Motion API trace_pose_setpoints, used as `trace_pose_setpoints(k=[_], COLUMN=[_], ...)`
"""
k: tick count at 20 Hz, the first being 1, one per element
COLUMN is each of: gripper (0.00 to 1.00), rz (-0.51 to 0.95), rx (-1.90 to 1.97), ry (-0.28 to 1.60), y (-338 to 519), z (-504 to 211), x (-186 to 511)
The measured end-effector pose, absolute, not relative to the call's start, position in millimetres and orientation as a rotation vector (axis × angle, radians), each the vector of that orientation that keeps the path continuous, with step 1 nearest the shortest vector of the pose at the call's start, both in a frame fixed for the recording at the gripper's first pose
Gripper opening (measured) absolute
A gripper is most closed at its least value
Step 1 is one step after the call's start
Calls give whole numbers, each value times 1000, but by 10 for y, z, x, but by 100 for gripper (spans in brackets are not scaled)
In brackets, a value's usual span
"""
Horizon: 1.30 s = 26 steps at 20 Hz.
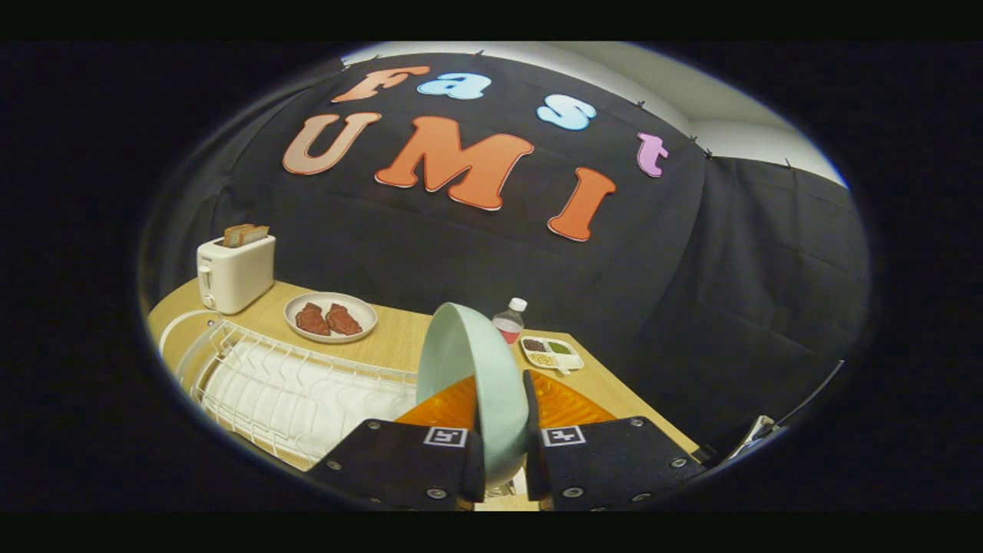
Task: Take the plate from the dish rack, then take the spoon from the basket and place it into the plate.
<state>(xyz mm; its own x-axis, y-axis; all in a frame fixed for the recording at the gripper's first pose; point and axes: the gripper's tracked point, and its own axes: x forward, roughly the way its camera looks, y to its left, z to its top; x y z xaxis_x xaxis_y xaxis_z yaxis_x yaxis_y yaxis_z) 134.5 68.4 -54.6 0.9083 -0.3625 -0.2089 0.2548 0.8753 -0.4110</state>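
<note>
Pale green plate, white wire dish rack, white toaster, light wooden table.

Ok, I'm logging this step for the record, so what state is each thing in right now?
tool: shut on the plate, one finger on each face.
plate: held on edge, lifted above the dish rack.
dish rack: no dishes in the part seen.
toaster: bread slices sticking up from its slots.
white plate: flat on the table, two pieces of food on it.
bottle: upright, capped.
snack tray: compartments filled.
</note>
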Motion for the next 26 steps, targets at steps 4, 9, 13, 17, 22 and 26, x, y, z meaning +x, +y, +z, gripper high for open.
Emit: trace_pose_setpoints(k=[4, 9, 13, 17, 22, 26], gripper=[21, 20, 21, 21, 21, 21], rz=[-283, -203, -166, -115, -89, -83], rx=[-291, -133, -19, 91, 193, 310], ry=[259, 285, 284, 310, 336, 387], y=[702, 712, 673, 658, 632, 623], z=[-413, -456, -527, -718, -1138, -1547], x=[1142, 785, 474, 117, -244, -436])
